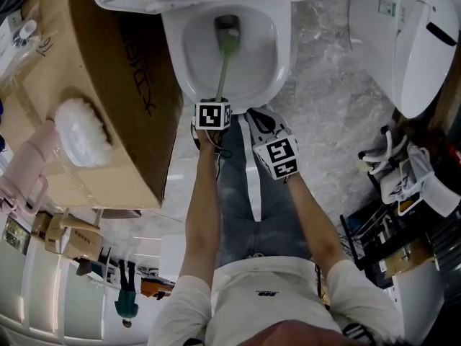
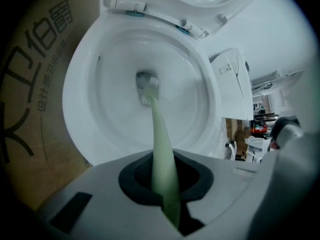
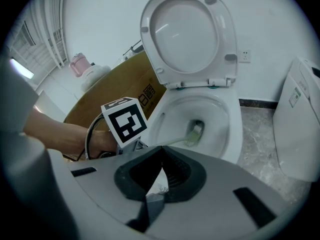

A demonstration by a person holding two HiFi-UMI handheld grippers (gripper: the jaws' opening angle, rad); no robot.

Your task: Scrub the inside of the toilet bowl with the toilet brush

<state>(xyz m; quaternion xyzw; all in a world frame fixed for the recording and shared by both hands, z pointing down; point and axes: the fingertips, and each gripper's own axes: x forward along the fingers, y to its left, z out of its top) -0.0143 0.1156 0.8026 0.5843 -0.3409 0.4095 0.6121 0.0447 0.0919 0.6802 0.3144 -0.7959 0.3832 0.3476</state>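
Brush head (image 1: 227, 38) sat low in the toilet bowl (image 1: 175, 67), at the dark drain opening near the top centre of the head view. Its pale green handle ran straight down the frame to the left gripper (image 1: 218, 102). In the left gripper view, the left gripper (image 2: 167, 204) had its jaws closed tight on that handle. The handle rose from the dark opening at lower centre to the bristles (image 2: 149, 90) in the middle of the white bowl (image 2: 80, 94).

The right gripper (image 1: 253, 115) hovered just beside the left one, below the bowl's front rim, with its marker cube slightly lower and to the right. In its own view the right gripper (image 3: 159, 176) had its jaws drawn together with only a thin wedge of gap, and nothing was held between them. Beyond them the brush head (image 3: 194, 132) lay inside the bowl (image 3: 235, 129), and the seat and lid (image 3: 187, 34) stood raised at upper centre.

A cardboard box (image 1: 108, 71) stood against the bowl's side at the left of the head view, with a white fluffy thing (image 1: 83, 132) on top. A second white toilet unit (image 1: 407, 42) occupied the upper right, on the marbled floor (image 1: 324, 114).
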